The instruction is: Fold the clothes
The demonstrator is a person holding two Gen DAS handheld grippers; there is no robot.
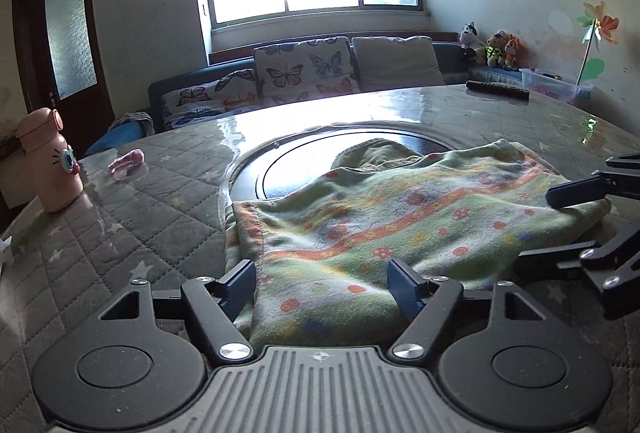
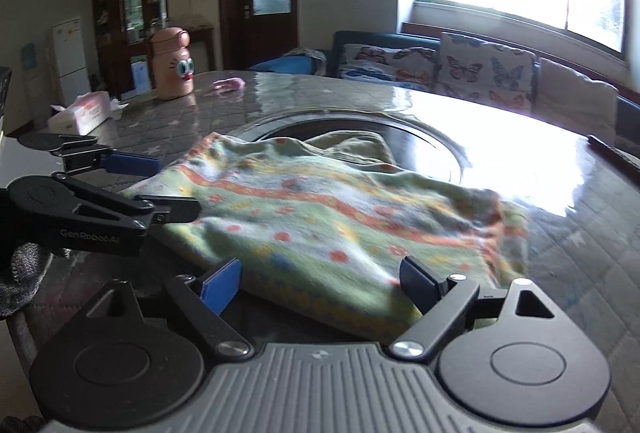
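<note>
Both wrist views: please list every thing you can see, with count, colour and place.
garment: one, green with orange flowers, folded on the table's near side, partly over the turntable
table: one, grey quilted cover
turntable: one, dark, table centre
bottle: one, pink, far left on the table
tissue box: one, pink-white, left edge
sofa cushions: butterfly print, under the window
plush toys: three, right end of the sofa
left gripper: black, open, garment edge between its fingers
right gripper: black, open, garment edge between its fingers
</note>
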